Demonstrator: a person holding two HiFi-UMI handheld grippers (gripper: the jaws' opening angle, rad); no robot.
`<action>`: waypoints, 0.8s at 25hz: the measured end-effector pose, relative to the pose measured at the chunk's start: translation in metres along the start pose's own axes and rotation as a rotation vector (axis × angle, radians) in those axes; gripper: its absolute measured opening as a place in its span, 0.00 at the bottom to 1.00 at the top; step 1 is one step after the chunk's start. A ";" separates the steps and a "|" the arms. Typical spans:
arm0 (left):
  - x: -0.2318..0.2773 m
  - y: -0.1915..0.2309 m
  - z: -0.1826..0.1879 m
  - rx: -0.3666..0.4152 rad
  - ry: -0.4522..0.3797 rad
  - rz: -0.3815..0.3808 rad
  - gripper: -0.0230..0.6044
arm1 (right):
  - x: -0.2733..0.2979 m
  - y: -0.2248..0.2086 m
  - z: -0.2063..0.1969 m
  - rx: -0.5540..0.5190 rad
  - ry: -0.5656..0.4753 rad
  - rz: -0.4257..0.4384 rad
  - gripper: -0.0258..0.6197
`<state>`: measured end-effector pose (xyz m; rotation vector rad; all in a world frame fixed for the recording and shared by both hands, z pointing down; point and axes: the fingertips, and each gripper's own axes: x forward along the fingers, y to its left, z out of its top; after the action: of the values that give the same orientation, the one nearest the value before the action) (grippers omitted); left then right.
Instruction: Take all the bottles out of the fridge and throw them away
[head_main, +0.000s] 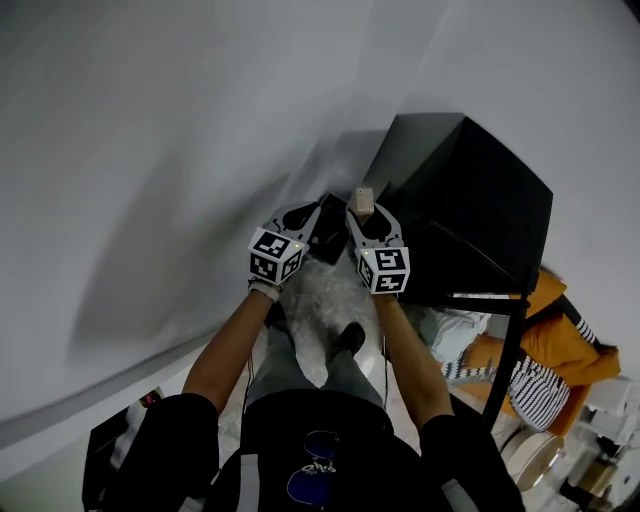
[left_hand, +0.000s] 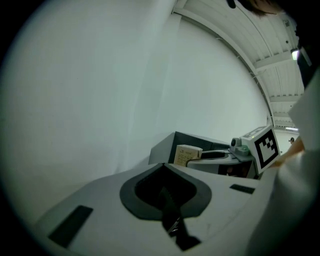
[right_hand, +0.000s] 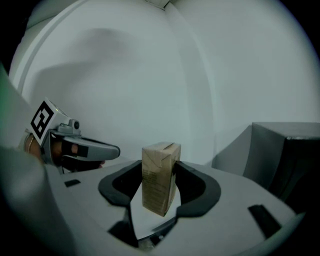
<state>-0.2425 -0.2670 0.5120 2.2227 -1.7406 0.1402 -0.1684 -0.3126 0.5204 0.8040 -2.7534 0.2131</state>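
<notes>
A small tan drink carton (right_hand: 159, 177) stands upright between the jaws of my right gripper (right_hand: 161, 167), which is shut on it. In the head view the carton (head_main: 362, 199) sticks up from the right gripper (head_main: 366, 212), just in front of a black cabinet (head_main: 480, 200). My left gripper (head_main: 298, 216) is held close beside it on the left, jaws together and empty. In the left gripper view the left gripper (left_hand: 162, 167) has nothing in it, and the carton (left_hand: 187, 154) and the right gripper (left_hand: 220, 156) show beyond it. No bottle is in view.
A plain white wall (head_main: 180, 130) fills the left and the background. The black cabinet (right_hand: 285, 155) stands on the right, with a black frame post (head_main: 510, 350) beside it. Orange and striped clothes (head_main: 560, 345) lie at the lower right. My feet (head_main: 350, 338) are below the grippers.
</notes>
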 end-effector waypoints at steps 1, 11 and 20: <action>0.001 0.004 -0.008 -0.007 0.007 0.004 0.05 | 0.006 0.001 -0.007 0.004 0.003 0.009 0.37; 0.013 0.036 -0.067 -0.045 0.066 0.014 0.05 | 0.052 0.004 -0.062 0.019 0.033 0.044 0.37; 0.027 0.039 -0.091 -0.061 0.070 -0.012 0.05 | 0.061 0.000 -0.081 0.013 0.027 0.042 0.37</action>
<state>-0.2625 -0.2725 0.6125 2.1585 -1.6722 0.1582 -0.2008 -0.3264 0.6157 0.7414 -2.7483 0.2480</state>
